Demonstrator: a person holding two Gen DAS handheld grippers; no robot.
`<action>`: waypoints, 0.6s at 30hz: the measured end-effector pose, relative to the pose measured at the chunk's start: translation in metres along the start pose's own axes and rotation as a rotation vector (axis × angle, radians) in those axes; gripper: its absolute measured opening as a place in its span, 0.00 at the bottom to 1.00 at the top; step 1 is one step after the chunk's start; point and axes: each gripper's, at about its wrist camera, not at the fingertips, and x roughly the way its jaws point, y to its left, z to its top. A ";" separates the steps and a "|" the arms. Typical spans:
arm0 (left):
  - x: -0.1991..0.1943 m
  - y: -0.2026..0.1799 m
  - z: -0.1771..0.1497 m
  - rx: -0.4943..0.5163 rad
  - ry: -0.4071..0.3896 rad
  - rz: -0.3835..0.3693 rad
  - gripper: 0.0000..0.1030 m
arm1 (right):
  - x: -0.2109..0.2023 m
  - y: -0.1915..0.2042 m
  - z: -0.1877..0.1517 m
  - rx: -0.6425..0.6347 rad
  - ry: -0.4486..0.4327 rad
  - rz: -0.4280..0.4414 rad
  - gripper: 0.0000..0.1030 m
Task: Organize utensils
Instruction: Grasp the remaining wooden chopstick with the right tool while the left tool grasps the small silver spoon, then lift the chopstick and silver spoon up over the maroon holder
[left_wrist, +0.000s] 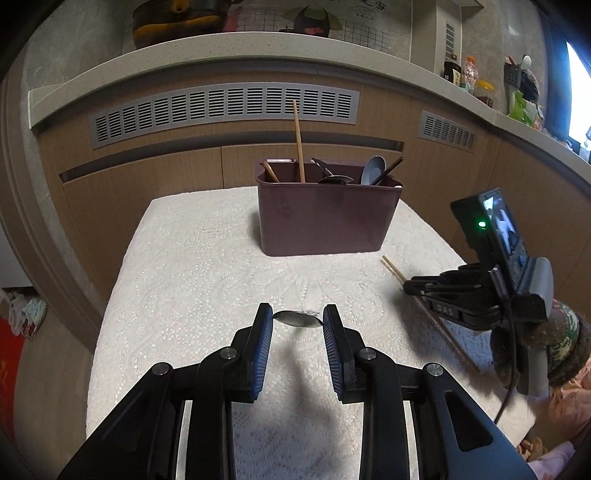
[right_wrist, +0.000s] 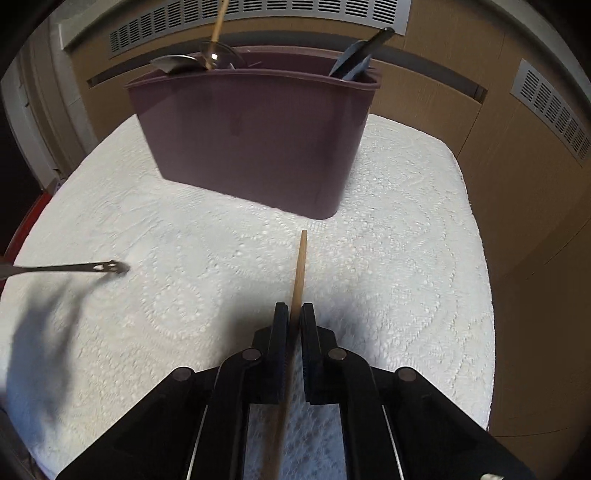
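Observation:
A metal spoon (left_wrist: 295, 318) hangs crosswise above the white patterned table cover (left_wrist: 207, 266), its bowl pinched between the blue pads of my left gripper (left_wrist: 297, 319). Its handle (right_wrist: 74, 268) pokes in from the left of the right wrist view. My right gripper (right_wrist: 294, 314) is shut on wooden chopsticks (right_wrist: 300, 266) that point toward the purple utensil holder (right_wrist: 251, 136). In the left wrist view the right gripper (left_wrist: 410, 287) sits low at the right with the chopsticks (left_wrist: 391, 268) in it. The holder (left_wrist: 328, 214) stands at the table's far side with chopsticks, spoons and dark utensils in it.
Wooden cabinets with grey vent grilles (left_wrist: 221, 107) stand close behind the table. A counter above them carries bottles and jars (left_wrist: 469, 74) at the right. A knitted sleeve (left_wrist: 565, 343) holds the right gripper. The table cover ends just beyond the holder.

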 end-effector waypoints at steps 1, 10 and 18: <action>0.000 0.000 0.000 0.000 0.000 0.000 0.28 | -0.005 -0.001 -0.003 0.005 -0.010 0.000 0.05; -0.009 -0.006 0.003 0.006 -0.017 -0.005 0.28 | -0.078 -0.016 -0.025 0.092 -0.159 0.082 0.05; -0.025 -0.013 0.009 0.024 -0.052 -0.010 0.28 | -0.119 -0.016 -0.030 0.123 -0.263 0.115 0.05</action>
